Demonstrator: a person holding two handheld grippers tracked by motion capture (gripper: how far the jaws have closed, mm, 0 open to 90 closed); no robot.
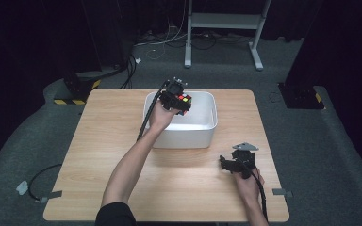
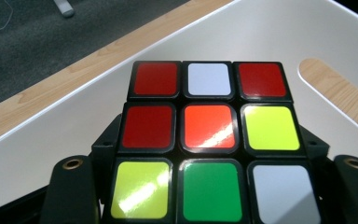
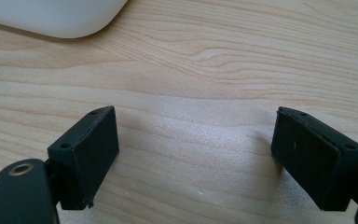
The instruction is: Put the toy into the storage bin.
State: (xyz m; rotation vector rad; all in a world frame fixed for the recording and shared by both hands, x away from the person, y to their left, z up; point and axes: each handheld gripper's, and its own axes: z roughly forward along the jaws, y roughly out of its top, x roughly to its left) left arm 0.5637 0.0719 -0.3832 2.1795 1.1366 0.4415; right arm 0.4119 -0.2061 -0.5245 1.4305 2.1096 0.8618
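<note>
Cube (image 2: 209, 140) clamped in left claw (image 1: 181, 101), sides hidden | right claw (image 3: 196, 161) wide, empty

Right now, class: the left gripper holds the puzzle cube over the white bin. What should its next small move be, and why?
Probably lower a little further, then open. The left gripper is shut on the puzzle cube, which hangs above the white bin rather than resting in it, so letting go now would drop it.

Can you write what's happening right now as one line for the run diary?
left tongs: shut on puzzle cube, over white bin | right tongs: open, empty, above wooden table
</note>
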